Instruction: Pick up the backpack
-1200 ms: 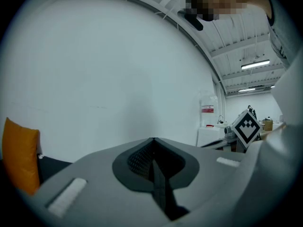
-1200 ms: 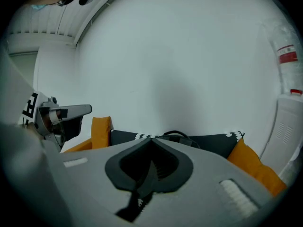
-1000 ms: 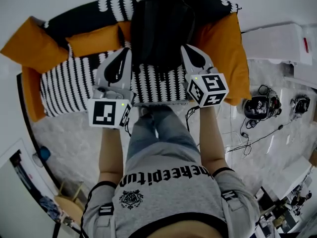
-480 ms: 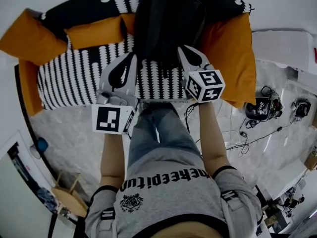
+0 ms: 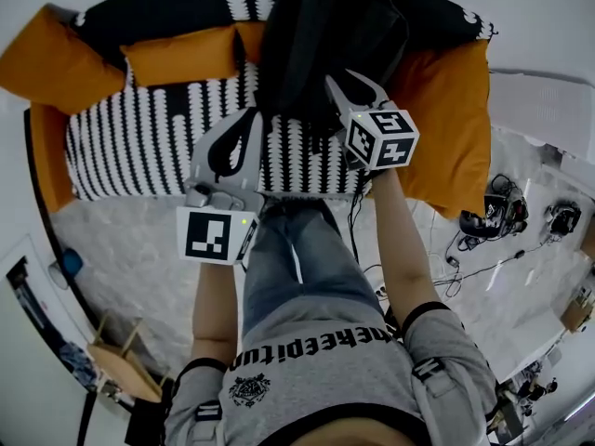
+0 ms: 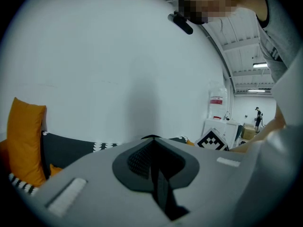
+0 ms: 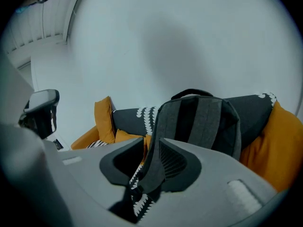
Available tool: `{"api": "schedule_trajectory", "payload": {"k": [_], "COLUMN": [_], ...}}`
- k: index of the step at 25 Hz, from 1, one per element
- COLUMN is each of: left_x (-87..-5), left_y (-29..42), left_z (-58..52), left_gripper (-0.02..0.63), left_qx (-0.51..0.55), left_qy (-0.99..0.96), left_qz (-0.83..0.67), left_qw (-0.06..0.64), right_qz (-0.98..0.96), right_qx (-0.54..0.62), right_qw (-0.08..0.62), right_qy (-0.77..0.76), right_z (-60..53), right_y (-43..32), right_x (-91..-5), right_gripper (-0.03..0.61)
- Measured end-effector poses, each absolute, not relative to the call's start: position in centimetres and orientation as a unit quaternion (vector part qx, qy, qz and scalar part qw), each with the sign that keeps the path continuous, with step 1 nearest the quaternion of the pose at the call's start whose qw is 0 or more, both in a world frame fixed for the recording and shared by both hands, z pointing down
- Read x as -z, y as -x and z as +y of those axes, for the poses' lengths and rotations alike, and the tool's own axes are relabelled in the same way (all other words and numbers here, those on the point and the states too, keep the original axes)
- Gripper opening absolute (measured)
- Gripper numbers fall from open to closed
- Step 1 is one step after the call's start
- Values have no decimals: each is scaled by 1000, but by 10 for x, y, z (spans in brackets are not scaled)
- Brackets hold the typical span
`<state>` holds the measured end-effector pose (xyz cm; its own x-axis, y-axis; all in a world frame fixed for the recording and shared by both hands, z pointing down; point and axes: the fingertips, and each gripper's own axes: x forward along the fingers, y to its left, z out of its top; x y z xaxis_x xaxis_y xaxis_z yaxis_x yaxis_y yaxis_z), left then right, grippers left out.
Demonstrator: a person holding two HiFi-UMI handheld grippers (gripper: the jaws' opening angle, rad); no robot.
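Well, in the head view the backpack (image 5: 325,35) stands tall on the striped sofa (image 5: 139,147), just past both grippers' fingertips. Left gripper view: the left gripper (image 6: 152,143) is pinched closed on nothing. Right gripper view: the right gripper (image 7: 150,144) has just been opening, with a strap (image 7: 158,126) between its fingers, maybe touching one. The bag's handle (image 7: 191,92) points up.

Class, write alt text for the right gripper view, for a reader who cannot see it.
The jaws of the right gripper, just opening, stand apart around a grey strap of the backpack, which stands upright on a black-and-white sofa. Orange cushions flank it.
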<state>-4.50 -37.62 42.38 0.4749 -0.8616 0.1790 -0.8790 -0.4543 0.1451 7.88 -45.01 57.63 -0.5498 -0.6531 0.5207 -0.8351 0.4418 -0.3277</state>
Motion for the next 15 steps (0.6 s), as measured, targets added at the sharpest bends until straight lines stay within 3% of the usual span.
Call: {"api": "schedule_trajectory", "payload": {"k": [15], "left_x": [-471], "left_y": [66], "left_z": [-383], "left_gripper": [20], "left_qx": [-69], "left_qy": [-831], "left_qz": [-534], "left_qw": [138], "right_qz": [-831], "right_qx": [-312], "right_qw": [200], "right_qy": [-414], "right_z": [-511], "right_y": [-51], "right_x": [-660], "right_gripper": [232]}}
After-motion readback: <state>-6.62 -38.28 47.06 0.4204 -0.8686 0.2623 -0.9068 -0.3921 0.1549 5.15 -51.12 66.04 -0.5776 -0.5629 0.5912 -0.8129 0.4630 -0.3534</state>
